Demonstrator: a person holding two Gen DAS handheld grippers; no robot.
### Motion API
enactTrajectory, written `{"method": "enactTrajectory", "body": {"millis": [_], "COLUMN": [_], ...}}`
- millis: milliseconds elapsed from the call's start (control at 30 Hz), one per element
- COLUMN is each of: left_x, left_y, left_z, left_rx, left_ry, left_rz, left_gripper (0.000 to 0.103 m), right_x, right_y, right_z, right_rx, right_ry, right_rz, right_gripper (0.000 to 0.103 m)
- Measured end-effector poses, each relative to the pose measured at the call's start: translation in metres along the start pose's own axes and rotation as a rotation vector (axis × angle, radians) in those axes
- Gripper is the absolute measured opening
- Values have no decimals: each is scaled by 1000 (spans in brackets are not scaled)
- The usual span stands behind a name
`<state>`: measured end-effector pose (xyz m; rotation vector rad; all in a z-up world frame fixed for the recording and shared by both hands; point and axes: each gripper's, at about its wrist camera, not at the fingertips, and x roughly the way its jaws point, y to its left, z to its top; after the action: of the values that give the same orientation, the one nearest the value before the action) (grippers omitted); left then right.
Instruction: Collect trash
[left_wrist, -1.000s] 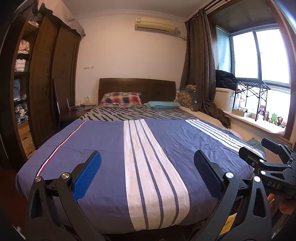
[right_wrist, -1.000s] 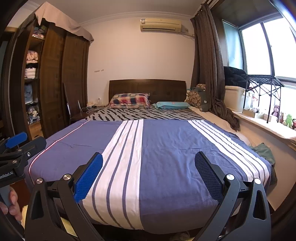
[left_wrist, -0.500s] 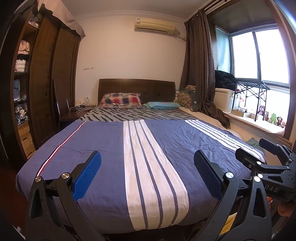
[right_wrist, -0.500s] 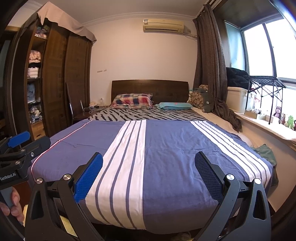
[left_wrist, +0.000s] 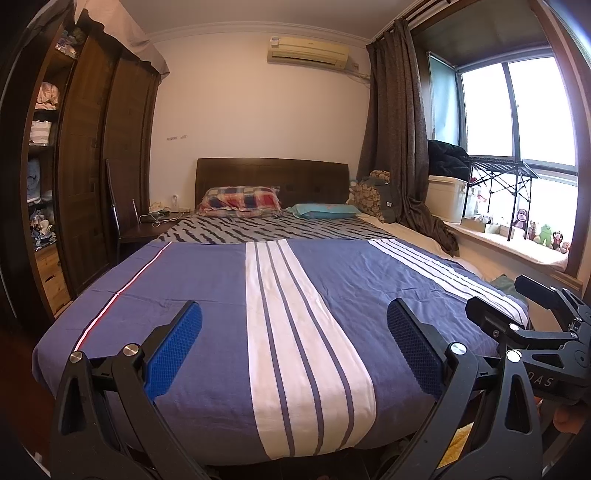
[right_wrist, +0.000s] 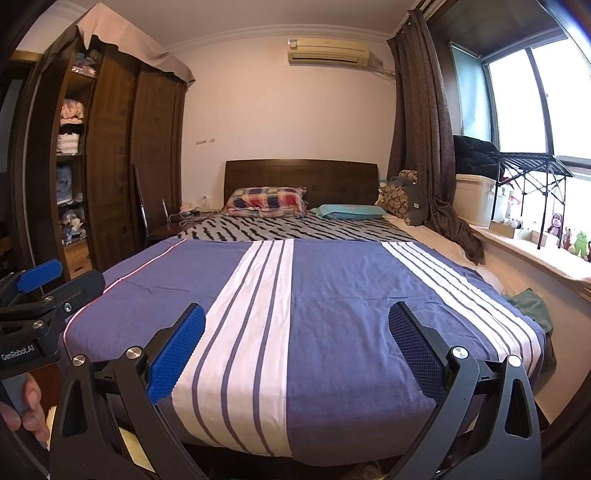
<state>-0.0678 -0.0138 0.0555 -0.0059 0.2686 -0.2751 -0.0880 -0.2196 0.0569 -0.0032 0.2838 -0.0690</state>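
Note:
A wide bed with a blue cover and white stripes fills both views. I cannot make out any trash on the cover. My left gripper is held at the foot of the bed, open, with nothing between its blue pads. My right gripper is beside it, also open and empty. Each shows in the other's view: the right gripper at the right edge, the left gripper at the left edge. A hand grips the left handle.
A dark wardrobe with open shelves stands left of the bed, a bedside table behind it. A window ledge with toys, a box and a black rack runs along the right. A green cloth lies by the bed's right edge.
Both views have drifted only slightly. In the left wrist view the right gripper has edged a little to the left. Both grippers stay open.

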Motion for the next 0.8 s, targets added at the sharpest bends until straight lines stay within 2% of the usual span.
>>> {"method": "enactTrajectory", "body": {"millis": [800], "left_x": [-2], "left_y": [-8], "left_z": [-2], "left_rx": [14], "left_ry": [4], "left_rz": [-4], "left_gripper": [95], "right_x": [-3], "right_y": [-1], "right_z": [0], "right_rx": [2], "right_ry": [0], "right_rz": [11], "right_gripper": [100]}}
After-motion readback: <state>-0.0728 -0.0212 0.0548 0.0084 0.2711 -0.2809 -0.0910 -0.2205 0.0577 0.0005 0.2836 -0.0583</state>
